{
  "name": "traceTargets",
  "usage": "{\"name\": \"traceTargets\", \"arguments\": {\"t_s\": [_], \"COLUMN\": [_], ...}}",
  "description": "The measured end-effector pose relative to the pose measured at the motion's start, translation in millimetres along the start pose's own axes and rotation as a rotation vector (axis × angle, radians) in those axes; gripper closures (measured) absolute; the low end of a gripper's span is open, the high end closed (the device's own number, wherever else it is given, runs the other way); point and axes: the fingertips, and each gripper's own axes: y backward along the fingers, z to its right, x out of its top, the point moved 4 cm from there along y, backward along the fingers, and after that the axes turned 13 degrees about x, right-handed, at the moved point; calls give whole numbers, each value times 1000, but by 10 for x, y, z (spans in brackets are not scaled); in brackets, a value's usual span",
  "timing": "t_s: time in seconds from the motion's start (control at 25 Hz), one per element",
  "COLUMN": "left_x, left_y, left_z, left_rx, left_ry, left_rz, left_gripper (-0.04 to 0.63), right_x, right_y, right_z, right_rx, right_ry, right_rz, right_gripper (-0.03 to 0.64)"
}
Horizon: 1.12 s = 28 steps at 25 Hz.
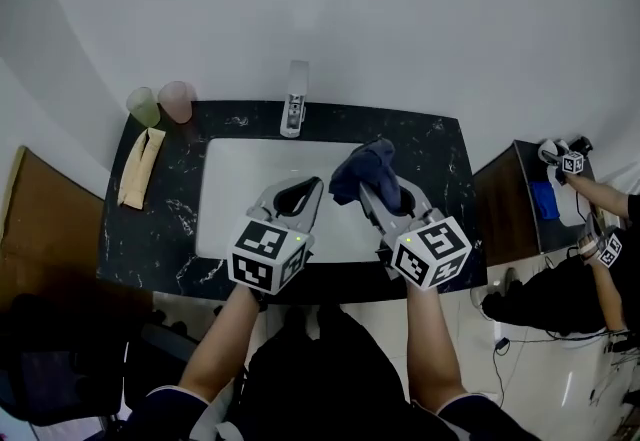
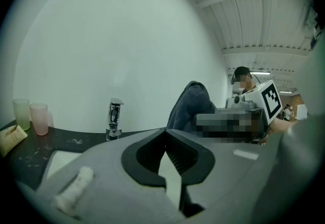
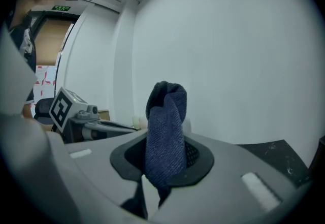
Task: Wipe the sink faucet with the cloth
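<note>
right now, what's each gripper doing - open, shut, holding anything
Left gripper: shut, nothing between its jaws.
Right gripper: shut on the dark blue cloth.

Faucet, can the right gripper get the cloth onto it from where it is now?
Probably yes. The right gripper holds the cloth over the sink, and nothing stands between it and the faucet at the back rim. The shut left gripper sits beside it, not across that path.
</note>
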Motion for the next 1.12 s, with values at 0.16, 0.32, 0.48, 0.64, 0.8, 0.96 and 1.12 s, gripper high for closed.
{"name": "traceTargets", "arguments": {"t_s": [0.16,0.32,0.48,0.64,0.8,0.96,1.12], "left_x": [55,122,121,134,67,58,19], "left_y": [-100,-212,-351,-478,-531,-628,-687], "left_z": [-206,-369,-456,-544,-657,-781,-927], "left_rx": [63,138,208,277,307,296,288], "left_ry": [5,9,9,-11,-9,-6,7], "left_rz": [4,6,-7,-13,-29,-36,-46], "left_gripper": [595,595,595,595,594,593,567], "right_x": [46,108,117,72,-36,-8,-7], "right_y": [-255,-463,-575,-669,-815,-927,-1064], "right_z": [108,265,464,591,621,650,668], "right_rx": [61,130,188,243,259,236,224], "right_ry": [6,4,-11,-12,-38,-32,-18], "right_rz": [1,11,17,17,-5,-16,-42], "right_gripper": [541,541,541,541,541,541,541]}}
